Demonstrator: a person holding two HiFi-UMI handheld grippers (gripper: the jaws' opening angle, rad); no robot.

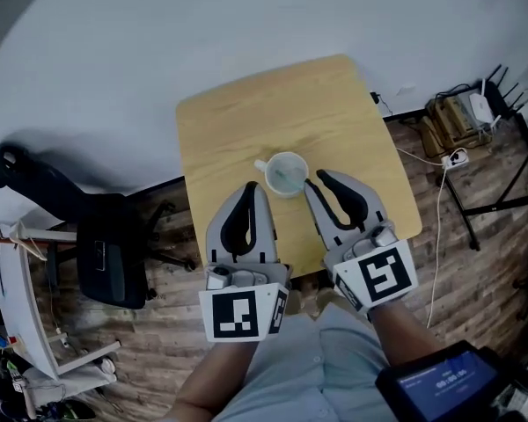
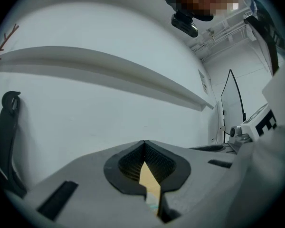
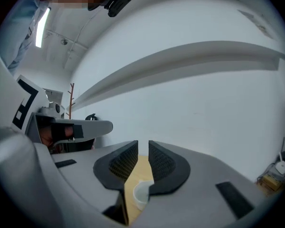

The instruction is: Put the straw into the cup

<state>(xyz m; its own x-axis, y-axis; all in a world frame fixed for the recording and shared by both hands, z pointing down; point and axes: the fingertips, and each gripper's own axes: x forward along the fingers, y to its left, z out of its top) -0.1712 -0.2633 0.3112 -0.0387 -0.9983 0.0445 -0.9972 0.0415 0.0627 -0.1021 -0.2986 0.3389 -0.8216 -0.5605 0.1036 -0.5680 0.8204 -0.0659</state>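
A white cup (image 1: 286,174) with a handle stands near the middle of the wooden table (image 1: 238,121). A thin greenish straw (image 1: 291,178) seems to rest inside it, too small to be sure. My left gripper (image 1: 253,185) hovers just left of the cup with its jaws meeting at the tips; nothing shows between them in the left gripper view (image 2: 143,142). My right gripper (image 1: 315,179) is just right of the cup, its jaws a narrow gap apart and holding nothing. In the right gripper view (image 3: 143,144) the cup (image 3: 140,194) sits below the jaws.
A black office chair (image 1: 106,244) stands left of the table and a white rack (image 1: 22,306) is at the far left. Cables, a power strip (image 1: 455,157) and a router (image 1: 480,108) lie on the wooden floor at right. A screen (image 1: 442,383) shows at bottom right.
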